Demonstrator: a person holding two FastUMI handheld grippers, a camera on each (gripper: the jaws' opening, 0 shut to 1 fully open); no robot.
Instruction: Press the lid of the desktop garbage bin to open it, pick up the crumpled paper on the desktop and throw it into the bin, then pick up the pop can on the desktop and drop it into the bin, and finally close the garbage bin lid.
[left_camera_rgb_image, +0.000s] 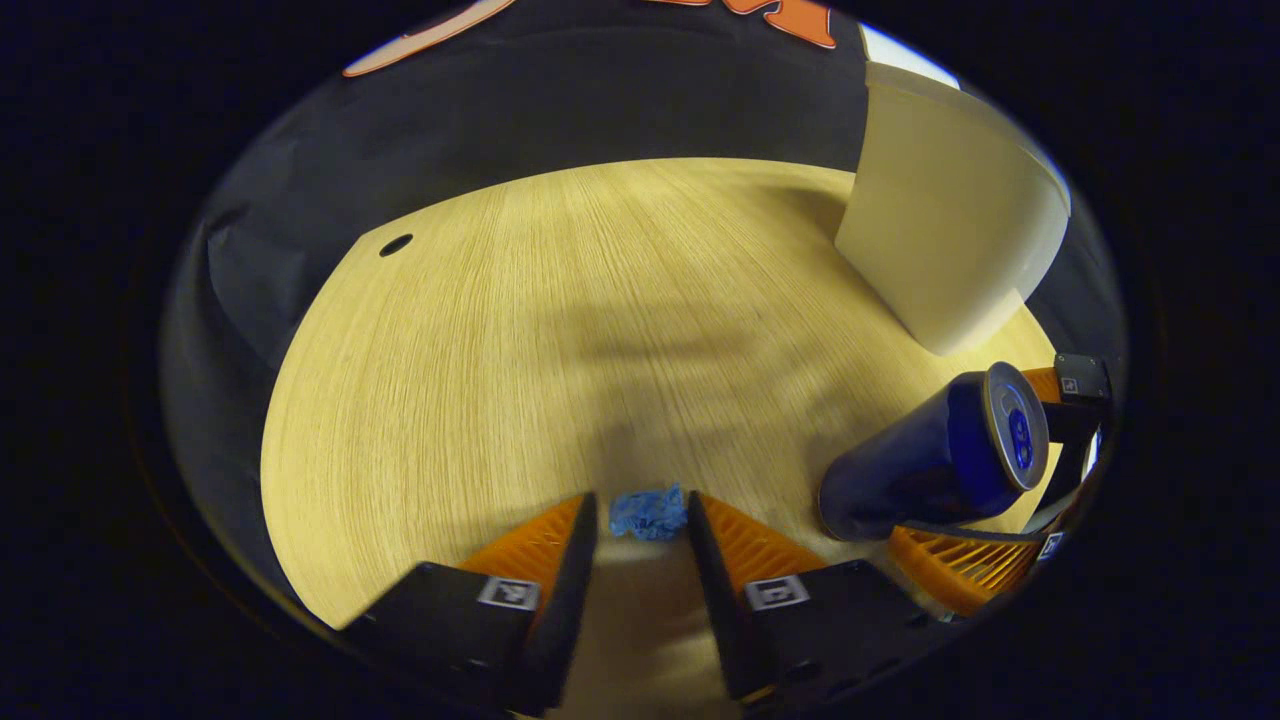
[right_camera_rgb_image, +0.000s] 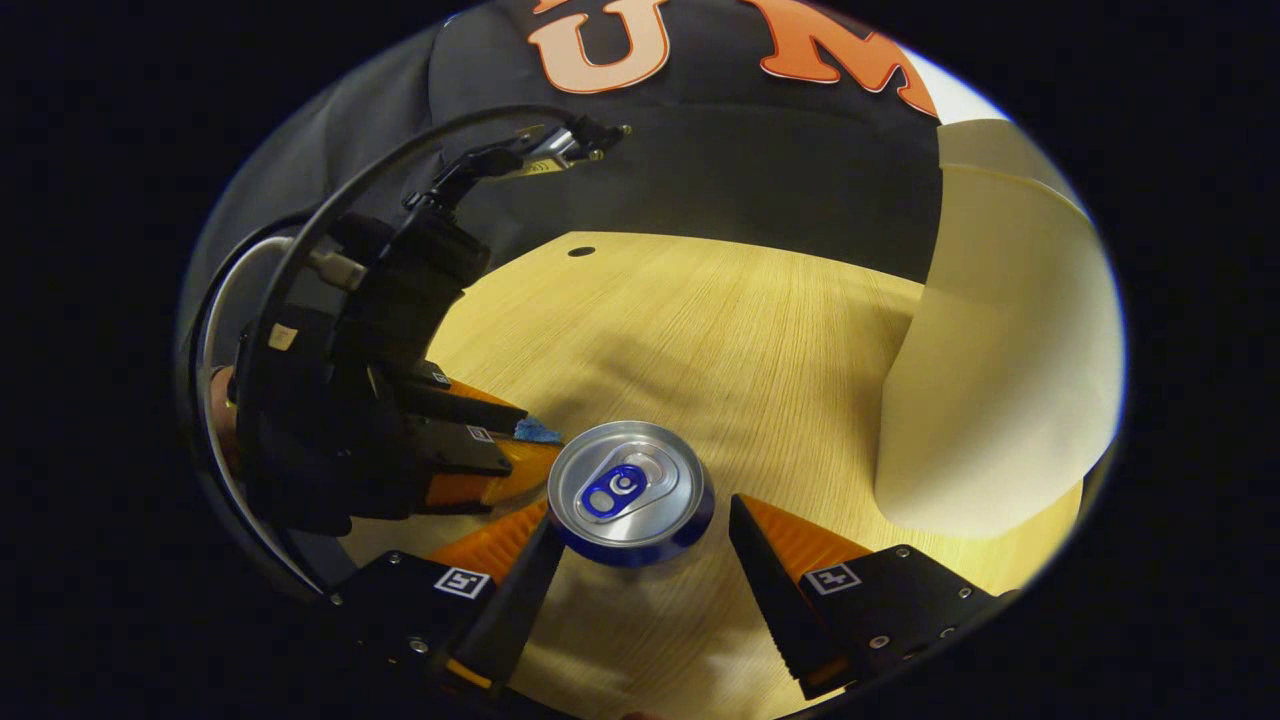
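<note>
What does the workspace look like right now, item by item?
Surface: wooden table, one small hole near its far edge.
Job's things: crumpled paper at the left fingertips; pop can between the right fingers; bin beyond it, lid state unclear.
Clutter: nothing seen.
Grippers: left gripper shut on the crumpled paper; right gripper open around the pop can.
Cables: black cable loops over the left gripper.
Surroundings: black cloth wall.

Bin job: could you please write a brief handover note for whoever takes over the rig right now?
Left gripper: paper sits between its fingertips; grip unclear.
Right gripper: open, straddling the can.
Bin stands on the table beyond the can; lid state unclear.
Done: neither item binned.
Left: bin paper, then can, close lid.
</note>
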